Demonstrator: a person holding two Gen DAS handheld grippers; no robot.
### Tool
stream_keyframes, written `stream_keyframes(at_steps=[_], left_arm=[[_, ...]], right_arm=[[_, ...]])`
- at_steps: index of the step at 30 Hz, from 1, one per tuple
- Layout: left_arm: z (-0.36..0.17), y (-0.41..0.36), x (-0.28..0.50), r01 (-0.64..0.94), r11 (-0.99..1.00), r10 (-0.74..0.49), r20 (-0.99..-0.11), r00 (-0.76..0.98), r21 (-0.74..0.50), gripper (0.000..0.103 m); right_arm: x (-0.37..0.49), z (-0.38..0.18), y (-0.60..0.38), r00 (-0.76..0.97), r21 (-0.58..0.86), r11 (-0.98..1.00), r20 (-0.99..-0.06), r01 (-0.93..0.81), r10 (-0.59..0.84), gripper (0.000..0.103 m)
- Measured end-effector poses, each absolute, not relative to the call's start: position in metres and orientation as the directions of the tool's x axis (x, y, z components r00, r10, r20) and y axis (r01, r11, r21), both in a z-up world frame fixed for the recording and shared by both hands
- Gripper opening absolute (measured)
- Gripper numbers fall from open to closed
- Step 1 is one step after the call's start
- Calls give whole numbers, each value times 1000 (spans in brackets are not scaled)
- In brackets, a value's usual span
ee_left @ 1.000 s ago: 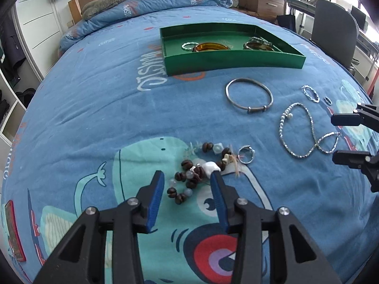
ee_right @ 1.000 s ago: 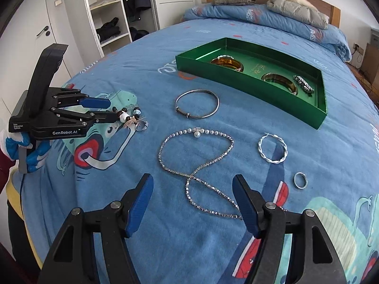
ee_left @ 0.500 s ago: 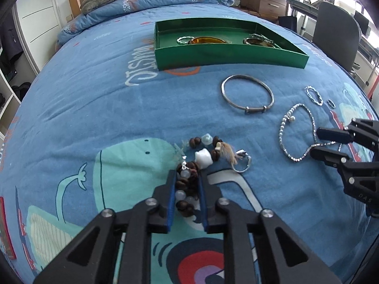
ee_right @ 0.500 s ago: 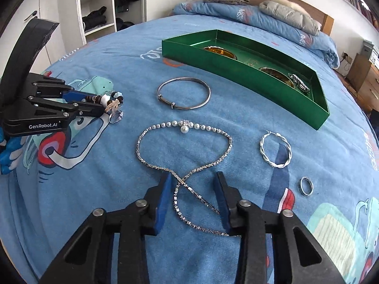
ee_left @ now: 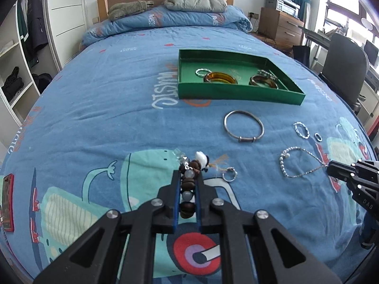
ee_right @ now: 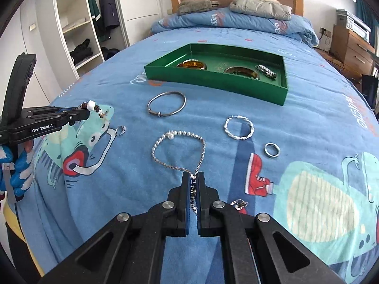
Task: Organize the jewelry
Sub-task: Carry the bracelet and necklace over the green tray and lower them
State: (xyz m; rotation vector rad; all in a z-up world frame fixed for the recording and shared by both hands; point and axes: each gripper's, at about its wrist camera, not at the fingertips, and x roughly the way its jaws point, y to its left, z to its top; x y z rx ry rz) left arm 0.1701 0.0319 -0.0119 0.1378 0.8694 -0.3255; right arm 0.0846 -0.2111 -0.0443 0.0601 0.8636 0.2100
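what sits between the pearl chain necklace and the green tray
The plain silver bangle lies on the blue bedspread between them, clearest in the right wrist view.

Necklace (ee_right: 180,142) end between fingers (ee_right: 186,189)

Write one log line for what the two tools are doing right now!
left tool: shut on bead bracelet | right tool: shut on silver necklace | green tray: neither piece in yet

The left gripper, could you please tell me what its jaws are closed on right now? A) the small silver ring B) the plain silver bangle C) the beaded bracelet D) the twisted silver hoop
C: the left gripper has its jaws closed on the beaded bracelet, brown and pale beads lined up between them, while the silver bangle lies untouched on the bedspread.
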Motion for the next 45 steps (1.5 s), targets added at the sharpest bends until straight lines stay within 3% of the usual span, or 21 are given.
stream_keyframes(at_steps=[14,24,40,45], left_arm=[[86,53,143,299,952,-269,-642,718,-66,10],[110,20,208,299,949,-292,-625,724,-97,10],[12,-90,393,304,948,-272,-743,612,-97,10],[-16,-114,430,294,953,-239,-786,570,-77,10]], right_arm=[[65,52,-238,779,114,985,-603,-130,172,4],[132,114,-268,852,80,994,-513,-72,103,4],[334,44,-274,792,125,991,-598,-55,120,4],[372,0,-275,725,159,986,-675,-41,139,4]])
